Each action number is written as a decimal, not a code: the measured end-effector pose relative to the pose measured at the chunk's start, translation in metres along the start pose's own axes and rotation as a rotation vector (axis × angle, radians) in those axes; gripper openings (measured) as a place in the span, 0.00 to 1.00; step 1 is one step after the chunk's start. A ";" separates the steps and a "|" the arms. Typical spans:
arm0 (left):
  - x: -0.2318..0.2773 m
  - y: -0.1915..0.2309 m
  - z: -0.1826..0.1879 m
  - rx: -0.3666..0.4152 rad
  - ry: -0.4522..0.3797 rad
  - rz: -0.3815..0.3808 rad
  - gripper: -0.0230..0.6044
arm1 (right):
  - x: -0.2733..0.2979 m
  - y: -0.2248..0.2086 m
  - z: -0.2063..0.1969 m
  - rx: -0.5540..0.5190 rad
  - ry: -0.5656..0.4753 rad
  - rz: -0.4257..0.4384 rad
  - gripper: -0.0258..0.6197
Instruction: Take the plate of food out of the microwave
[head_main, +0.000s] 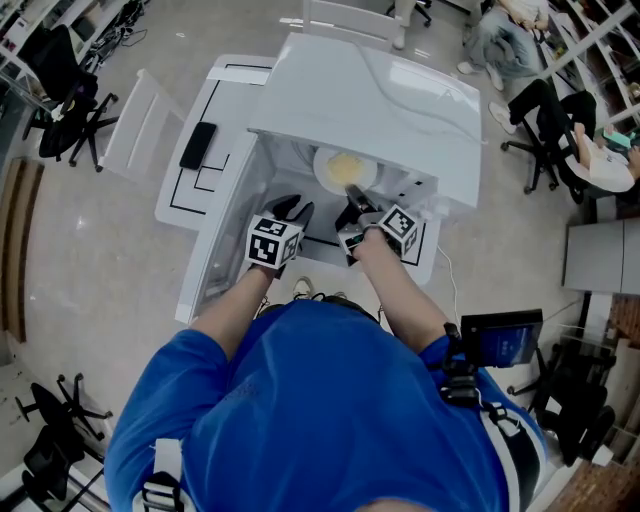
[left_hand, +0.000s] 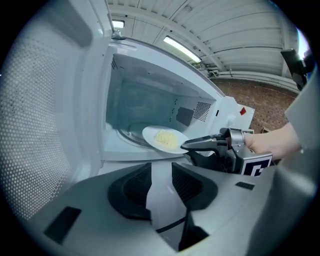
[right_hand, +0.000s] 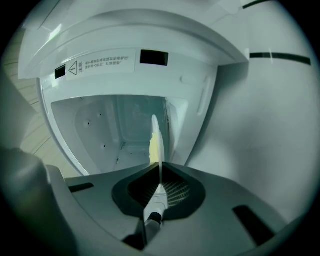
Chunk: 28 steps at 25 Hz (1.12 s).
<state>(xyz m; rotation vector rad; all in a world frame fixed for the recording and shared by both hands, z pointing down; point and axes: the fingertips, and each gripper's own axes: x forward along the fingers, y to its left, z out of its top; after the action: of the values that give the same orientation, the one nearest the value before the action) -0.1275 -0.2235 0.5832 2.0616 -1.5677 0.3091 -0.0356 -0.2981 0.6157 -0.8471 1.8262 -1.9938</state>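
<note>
Round white ceramic plate (right_hand: 154, 131), between the right gripper's (right_hand: 159, 172) black ribbed fingers (right_hand: 180, 192), carries pale yellow food (right_hand: 153, 152); boxy microwave (right_hand: 210, 65) white.

**Soft overhead light, strong fisheye**

Ceiling strip lights (left_hand: 181, 48) light the room evenly and brightly, while the microwave (left_hand: 145, 100) cavity is dimmer. Both gripper views bend hard and fall to black at the corners. Close up, the plate (right_hand: 155, 131) edge and fingers (right_hand: 177, 191) look soft.

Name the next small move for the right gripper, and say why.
Probably draw the right gripper straight back, keeping it level. Its jaws are shut on the near rim of the plate, which sits partly inside the microwave with yellow food on it. The left gripper is open and empty.
</note>
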 end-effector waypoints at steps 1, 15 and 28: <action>-0.001 0.000 0.001 -0.002 -0.004 0.000 0.26 | -0.002 0.001 -0.001 -0.003 0.004 0.000 0.07; -0.017 -0.011 -0.005 -0.069 -0.040 -0.046 0.25 | -0.052 0.011 -0.026 -0.041 0.017 0.022 0.07; -0.065 -0.033 -0.011 -0.173 -0.203 0.078 0.07 | -0.122 0.013 -0.035 -0.032 0.113 0.093 0.07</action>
<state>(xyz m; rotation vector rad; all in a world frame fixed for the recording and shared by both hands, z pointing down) -0.1142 -0.1583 0.5521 1.9502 -1.7318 -0.0095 0.0359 -0.2005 0.5759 -0.6583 1.9261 -1.9962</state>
